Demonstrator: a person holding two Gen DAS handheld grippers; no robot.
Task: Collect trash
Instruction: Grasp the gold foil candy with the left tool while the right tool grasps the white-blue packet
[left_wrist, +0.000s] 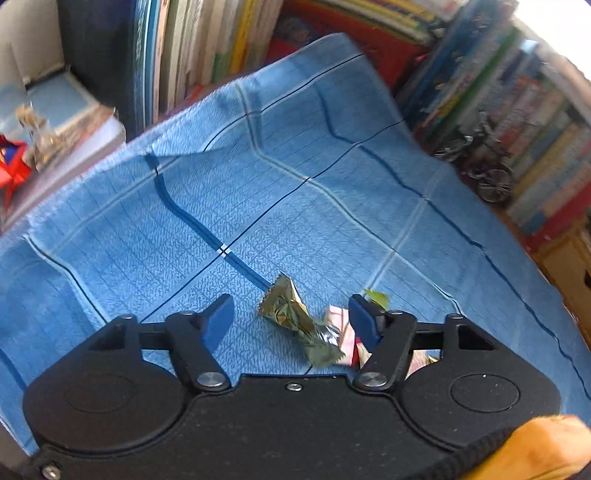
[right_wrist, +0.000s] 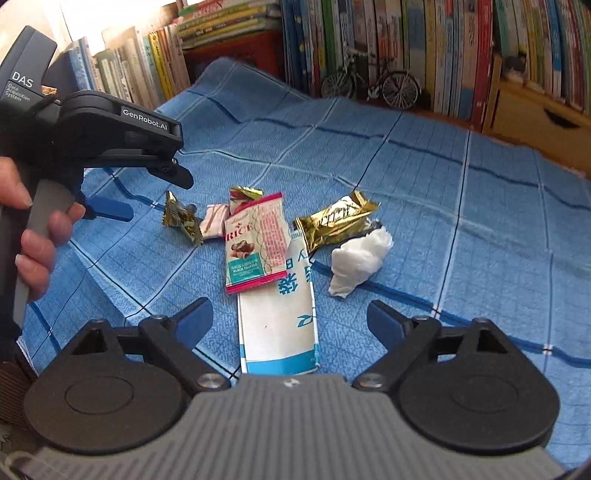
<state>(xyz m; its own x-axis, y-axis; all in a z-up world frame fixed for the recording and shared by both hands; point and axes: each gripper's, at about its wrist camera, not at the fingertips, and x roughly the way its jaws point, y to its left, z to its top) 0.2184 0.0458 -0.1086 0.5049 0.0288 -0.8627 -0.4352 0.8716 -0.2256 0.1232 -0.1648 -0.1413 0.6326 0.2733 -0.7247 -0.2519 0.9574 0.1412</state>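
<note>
Crinkled foil makes the small gold candy wrapper (left_wrist: 295, 319) feather-light, springy and slippery; its twisted end looks the best place to pinch. It lies on a blue checked cloth (left_wrist: 295, 166), between the left gripper (left_wrist: 291, 317) fingers, which stand about half open, touching nothing. Just right lie a pink wrapper (right_wrist: 256, 240), a white sachet (right_wrist: 277, 325), a gold packet (right_wrist: 336, 219) and a soft tissue wad (right_wrist: 358, 260). The right gripper (right_wrist: 290, 319) fingers gape wide and empty above the sachet.

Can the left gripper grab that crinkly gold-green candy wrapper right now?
Probably yes. The left gripper is open with the small gold-green wrapper lying between its fingers on the blue cloth, and nothing covers it. A pink wrapper sits close beside it.
</note>
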